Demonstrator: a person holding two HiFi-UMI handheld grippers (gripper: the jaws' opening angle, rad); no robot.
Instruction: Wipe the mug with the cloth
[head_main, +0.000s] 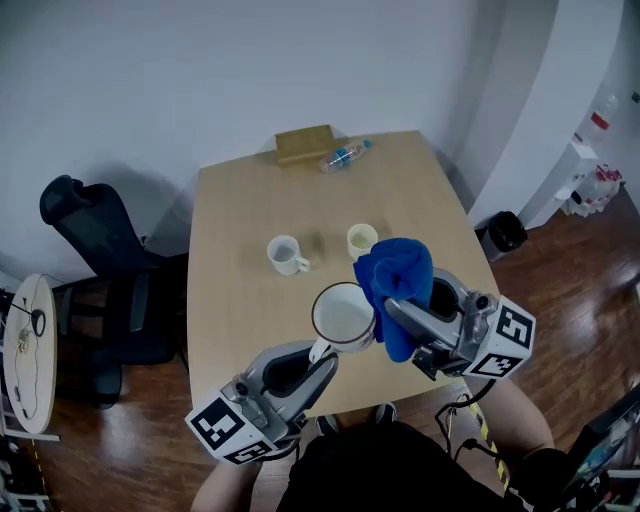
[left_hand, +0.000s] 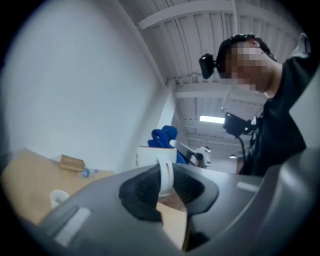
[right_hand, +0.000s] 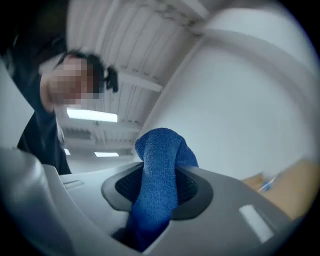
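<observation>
A white mug hangs above the table's near edge, its open mouth turned up toward me. My left gripper is shut on the mug's handle, coming from the lower left. My right gripper is shut on a blue cloth, which bunches against the mug's right side. In the right gripper view the blue cloth fills the gap between the jaws. The left gripper view shows the mug upright with the cloth behind it.
Two more mugs stand mid-table, one white and one pale yellow. A cardboard box and a plastic bottle lie at the far edge. A black office chair stands left of the wooden table.
</observation>
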